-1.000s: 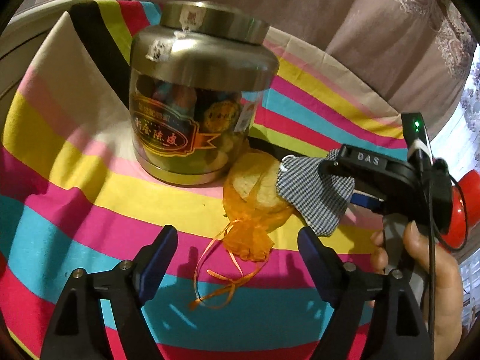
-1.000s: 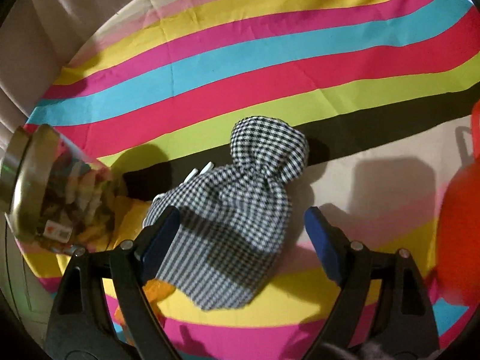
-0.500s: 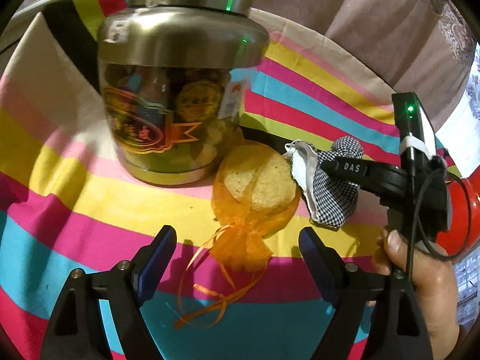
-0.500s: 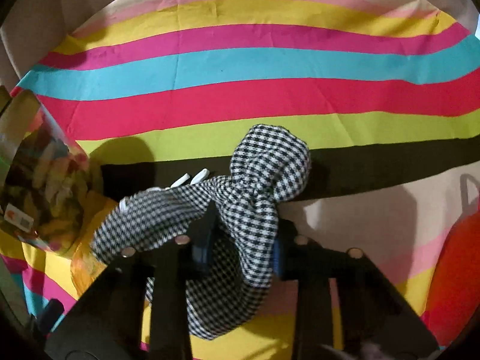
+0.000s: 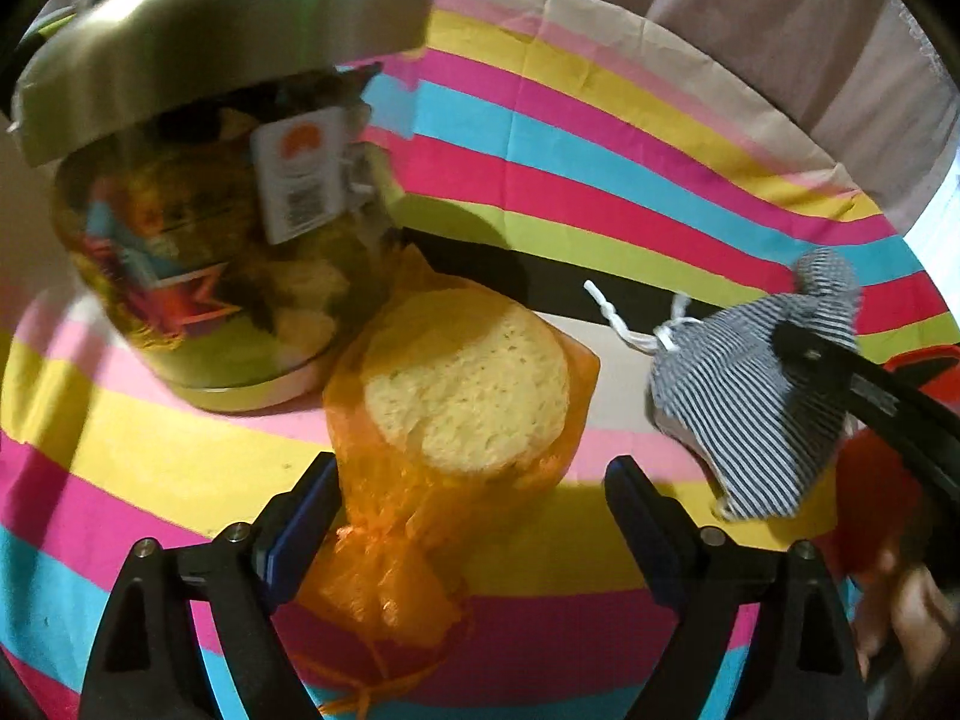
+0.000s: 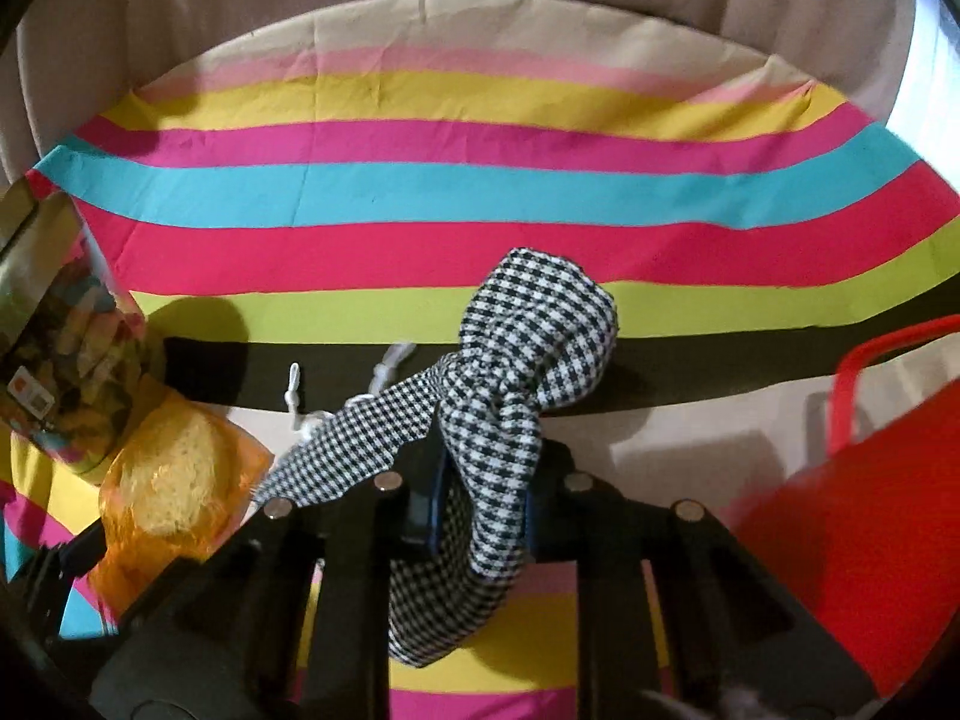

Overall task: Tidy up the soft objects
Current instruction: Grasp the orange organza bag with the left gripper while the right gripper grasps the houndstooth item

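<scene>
A black-and-white checked drawstring pouch (image 6: 516, 372) is pinched in my right gripper (image 6: 480, 516), which is shut on it and holds it off the striped cloth; the pouch also shows in the left wrist view (image 5: 756, 396). An orange mesh bag with a pale round sponge inside (image 5: 462, 396) lies on the cloth beside the jar; it also shows in the right wrist view (image 6: 168, 480). My left gripper (image 5: 474, 528) is open, its fingers on either side of the bag's gathered neck, not closed on it.
A large clear jar with a metal lid (image 5: 210, 192) stands at the left, touching the mesh bag. A red container (image 6: 870, 516) sits at the right. The striped cloth (image 6: 480, 198) stretches back to a beige curtain.
My right gripper closed on the checked pouch and lifted it up and to the right. My left gripper moved in closer until its fingers straddle the orange bag.
</scene>
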{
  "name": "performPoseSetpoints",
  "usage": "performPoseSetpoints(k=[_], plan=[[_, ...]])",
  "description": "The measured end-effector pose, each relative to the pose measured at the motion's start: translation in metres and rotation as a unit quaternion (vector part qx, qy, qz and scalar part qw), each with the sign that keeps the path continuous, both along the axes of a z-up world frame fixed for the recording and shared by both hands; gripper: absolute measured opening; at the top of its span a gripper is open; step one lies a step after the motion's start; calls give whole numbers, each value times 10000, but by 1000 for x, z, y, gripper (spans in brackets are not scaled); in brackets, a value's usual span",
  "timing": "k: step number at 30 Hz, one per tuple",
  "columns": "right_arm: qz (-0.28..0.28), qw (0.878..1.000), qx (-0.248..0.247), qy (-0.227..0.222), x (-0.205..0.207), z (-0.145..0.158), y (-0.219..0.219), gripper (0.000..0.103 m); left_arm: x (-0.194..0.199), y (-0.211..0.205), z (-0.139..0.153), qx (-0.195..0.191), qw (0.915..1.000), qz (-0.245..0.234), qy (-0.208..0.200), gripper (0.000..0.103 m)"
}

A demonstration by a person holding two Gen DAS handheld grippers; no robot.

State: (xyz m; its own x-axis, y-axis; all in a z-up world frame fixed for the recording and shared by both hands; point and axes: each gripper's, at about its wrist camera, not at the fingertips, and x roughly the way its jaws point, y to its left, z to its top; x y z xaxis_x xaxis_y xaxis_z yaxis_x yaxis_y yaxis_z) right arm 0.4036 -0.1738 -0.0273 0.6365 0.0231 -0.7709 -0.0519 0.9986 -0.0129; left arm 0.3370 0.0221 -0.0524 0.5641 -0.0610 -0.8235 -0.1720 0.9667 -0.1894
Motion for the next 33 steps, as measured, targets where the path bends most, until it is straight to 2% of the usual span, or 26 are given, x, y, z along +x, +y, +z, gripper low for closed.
performPoseSetpoints(k=[6, 8, 9, 10, 13, 18, 33], plan=[[183, 9997, -36, -147, -20, 15, 3, 22, 20, -2, -3, 125, 9995, 282, 45, 90], [253, 9995, -37, -170, -30, 21, 0, 22, 25, -5, -4, 308, 9992, 254, 62, 89], [263, 9995, -23, -174, -31, 22, 0, 22, 28, -7, -5, 407, 9989, 204, 71, 87], [277, 9995, -29, -178, -32, 24, 0, 22, 30, -11, -6, 571, 9983, 138, 60, 80], [318, 9993, -62, -170, -41, 26, -2, 23, 32, -15, -6, 681, 9977, -6, 24, 77], [376, 9992, -15, -111, -59, 30, -9, 23, 16, -9, 1, 475, 9988, -74, -29, 76], [420, 9988, 2, -233, -133, 62, -32, 23, -68, -24, 64, 146, 9977, -299, -597, 76]])
